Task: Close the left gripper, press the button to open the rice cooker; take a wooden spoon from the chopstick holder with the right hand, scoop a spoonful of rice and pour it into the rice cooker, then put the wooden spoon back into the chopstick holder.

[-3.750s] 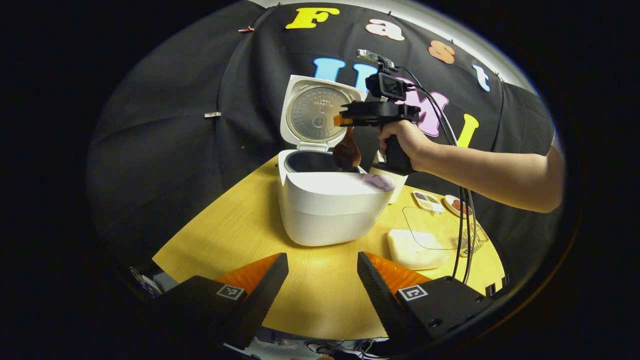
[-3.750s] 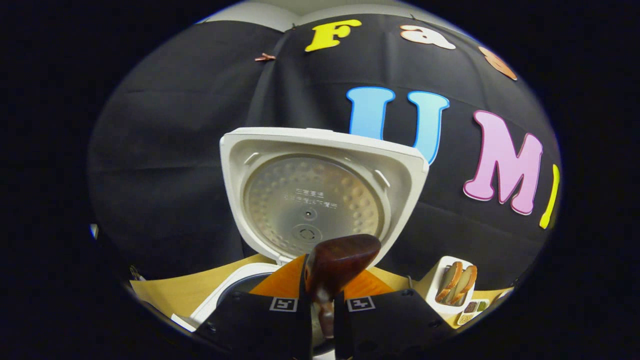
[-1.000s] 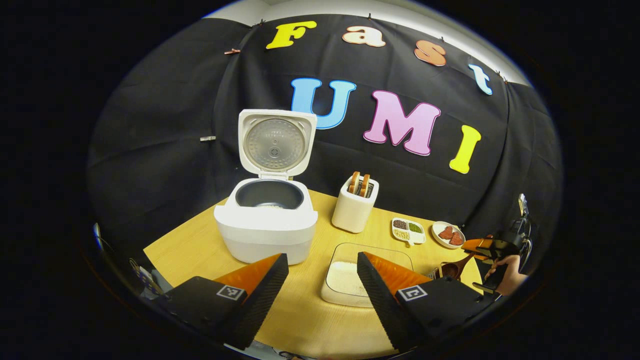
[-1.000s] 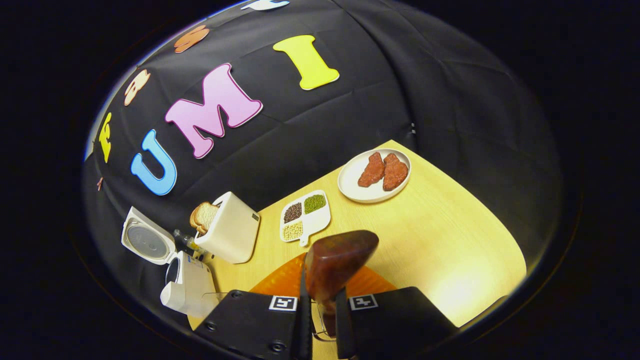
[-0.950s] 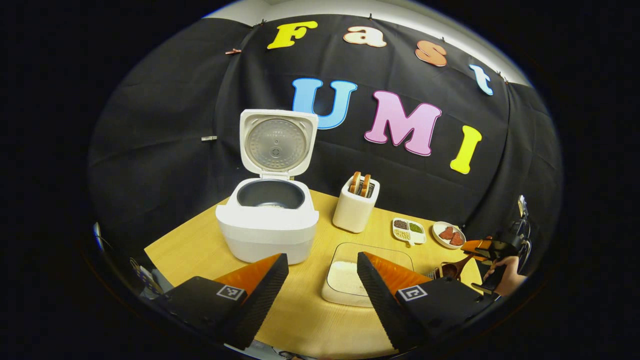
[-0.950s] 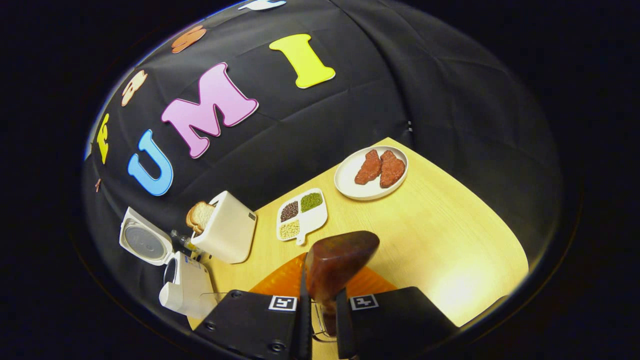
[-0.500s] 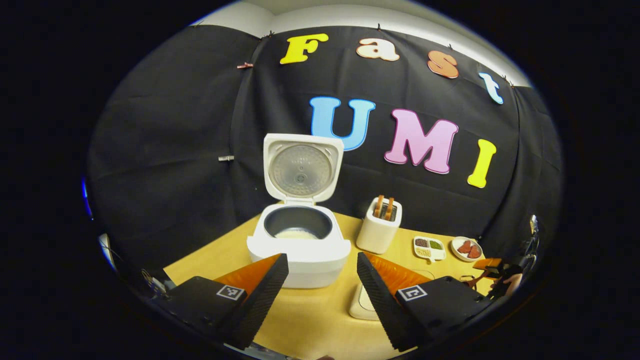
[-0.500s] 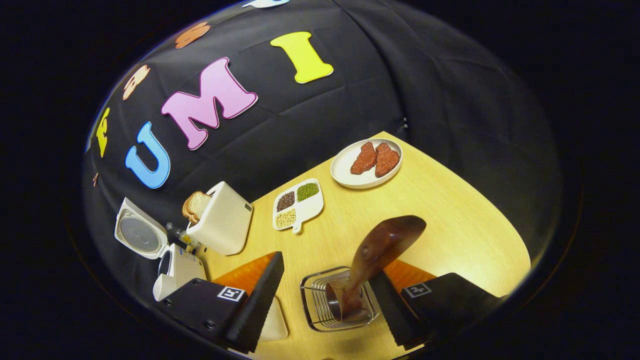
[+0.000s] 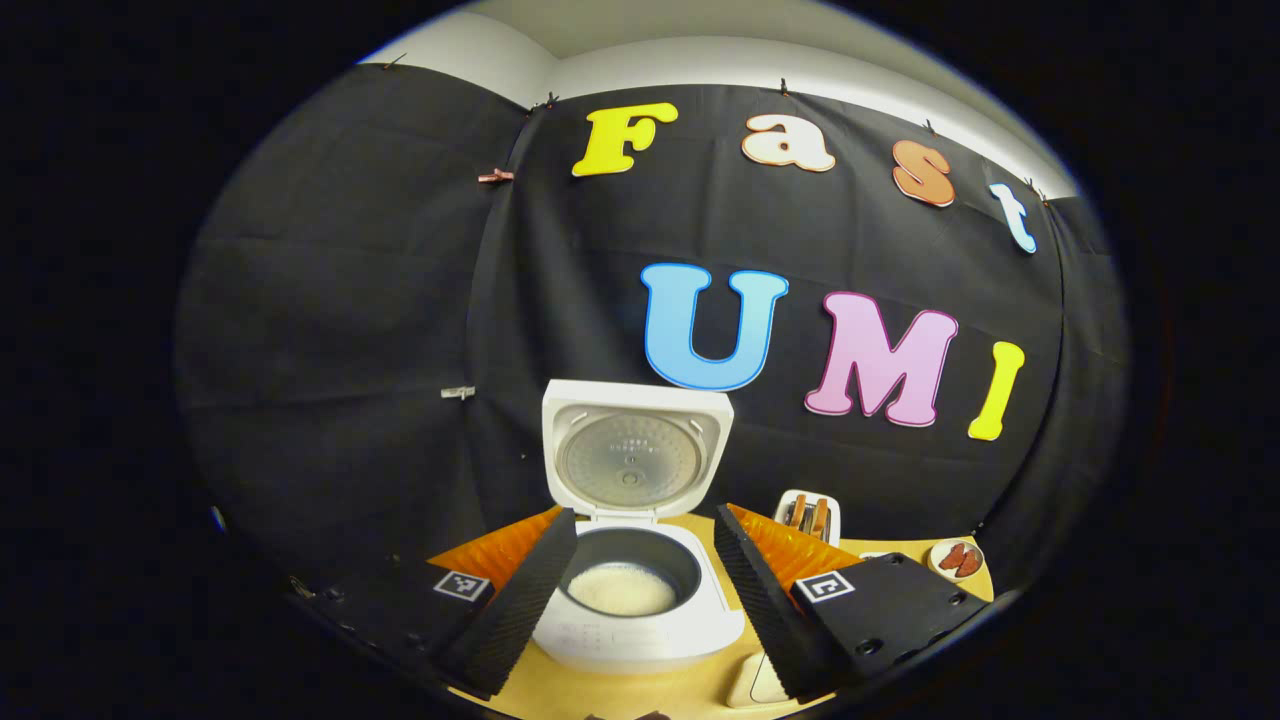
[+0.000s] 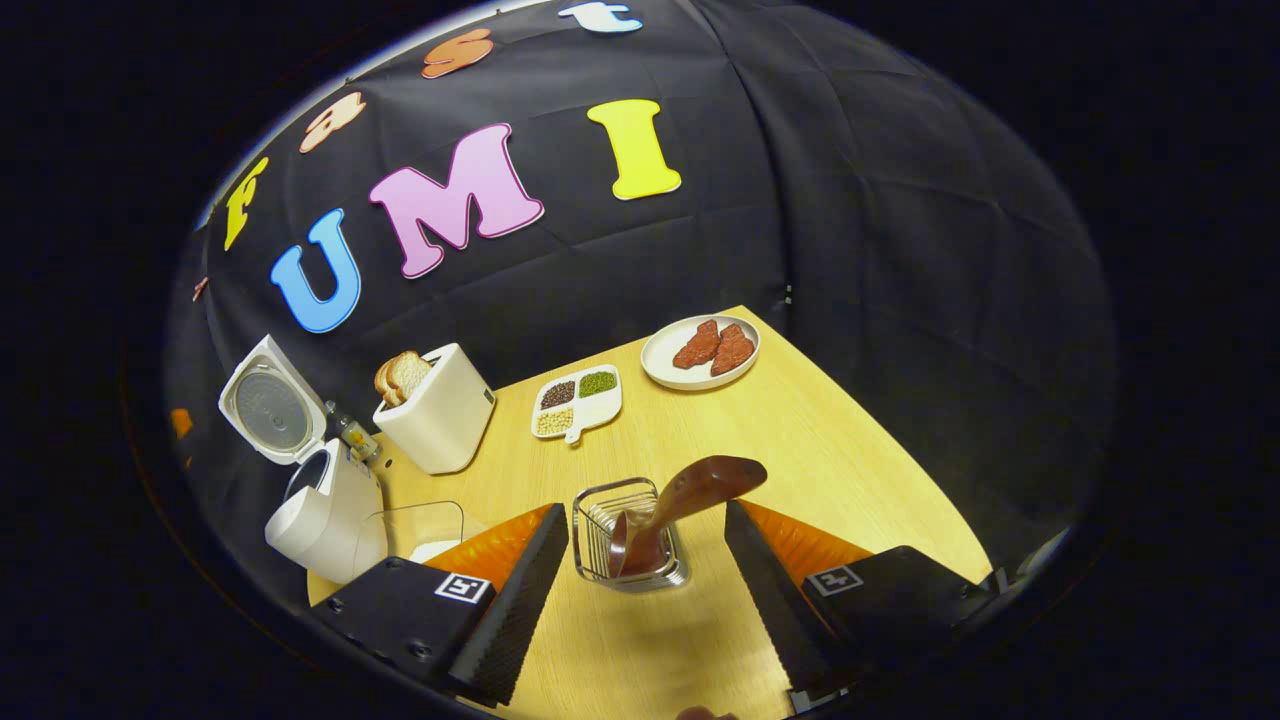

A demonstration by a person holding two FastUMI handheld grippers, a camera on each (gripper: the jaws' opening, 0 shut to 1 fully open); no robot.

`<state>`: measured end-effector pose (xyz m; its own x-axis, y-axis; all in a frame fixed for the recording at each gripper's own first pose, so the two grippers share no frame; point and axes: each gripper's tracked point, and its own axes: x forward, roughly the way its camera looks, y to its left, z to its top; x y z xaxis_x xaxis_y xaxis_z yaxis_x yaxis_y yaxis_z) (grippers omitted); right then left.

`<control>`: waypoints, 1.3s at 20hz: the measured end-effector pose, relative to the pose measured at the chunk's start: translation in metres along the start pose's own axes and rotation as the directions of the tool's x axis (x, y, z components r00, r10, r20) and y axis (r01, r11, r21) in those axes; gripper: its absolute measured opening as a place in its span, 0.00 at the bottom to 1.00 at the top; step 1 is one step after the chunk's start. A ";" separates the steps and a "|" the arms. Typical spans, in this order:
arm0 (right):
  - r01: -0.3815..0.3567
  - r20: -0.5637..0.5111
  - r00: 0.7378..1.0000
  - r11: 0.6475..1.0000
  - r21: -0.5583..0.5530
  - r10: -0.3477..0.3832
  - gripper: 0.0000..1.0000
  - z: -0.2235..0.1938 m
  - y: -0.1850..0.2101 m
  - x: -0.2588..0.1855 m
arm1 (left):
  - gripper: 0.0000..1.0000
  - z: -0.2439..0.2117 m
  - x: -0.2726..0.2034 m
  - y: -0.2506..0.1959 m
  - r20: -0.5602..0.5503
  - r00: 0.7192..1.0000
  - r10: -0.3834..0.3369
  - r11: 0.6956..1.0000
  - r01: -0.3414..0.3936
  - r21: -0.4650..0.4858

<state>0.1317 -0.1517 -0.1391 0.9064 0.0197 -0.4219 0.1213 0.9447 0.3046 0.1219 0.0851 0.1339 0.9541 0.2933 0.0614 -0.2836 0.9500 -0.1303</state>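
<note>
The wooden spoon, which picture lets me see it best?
The right gripper view. There the wooden spoon leans in the wire chopstick holder, whole and in the middle, between the open right gripper. The left gripper view looks at the rice cooker instead.

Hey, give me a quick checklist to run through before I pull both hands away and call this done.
1. Wooden spoon back in the chopstick holder: ok, it leans inside, bowl down.
2. Right tool free of the spoon: ok, open, fingers apart either side.
3. Rice in the rice cooker: ok, white rice shows in the pot.
4. Left tool empty: ok, open.
5. Cooker lid closed: not ok, it stands upright, though the task doesn't ask for it.
6. Holder stable: cannot tell.
</note>
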 end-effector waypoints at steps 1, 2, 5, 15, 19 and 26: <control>0.006 0.017 1.000 1.000 -0.015 -0.006 0.99 0.002 -0.001 -0.010 | 0.95 0.013 0.011 -0.001 0.014 1.000 -0.009 1.000 0.009 0.010; 0.009 0.033 0.999 1.000 -0.030 -0.008 0.98 0.005 0.000 -0.019 | 0.95 0.025 0.022 -0.003 0.019 1.000 -0.016 1.000 0.016 0.025; 0.010 0.081 0.997 0.997 -0.079 -0.004 0.98 0.010 0.005 -0.043 | 0.95 0.060 0.058 -0.001 0.048 0.999 -0.022 0.995 0.017 0.095; 0.032 0.089 0.996 0.983 -0.178 -0.016 0.99 -0.012 0.025 -0.075 | 0.94 0.067 0.151 -0.027 -0.010 0.992 -0.124 0.970 0.123 0.211; 0.027 0.033 0.999 0.975 -0.219 -0.020 0.99 -0.037 0.038 -0.079 | 0.97 0.047 0.186 -0.025 -0.024 0.996 -0.086 0.953 0.089 0.289; -0.061 -0.065 0.997 0.966 -0.252 0.046 0.99 -0.077 0.086 -0.078 | 0.98 -0.034 0.125 -0.116 -0.148 0.966 -0.210 0.973 0.221 0.061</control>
<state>0.0405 -0.0467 -0.1455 0.8828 0.0848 -0.4620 -0.0404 0.9936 0.1051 0.2776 0.0076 0.1235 0.9959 0.0678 -0.0597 -0.0710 0.9961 -0.0525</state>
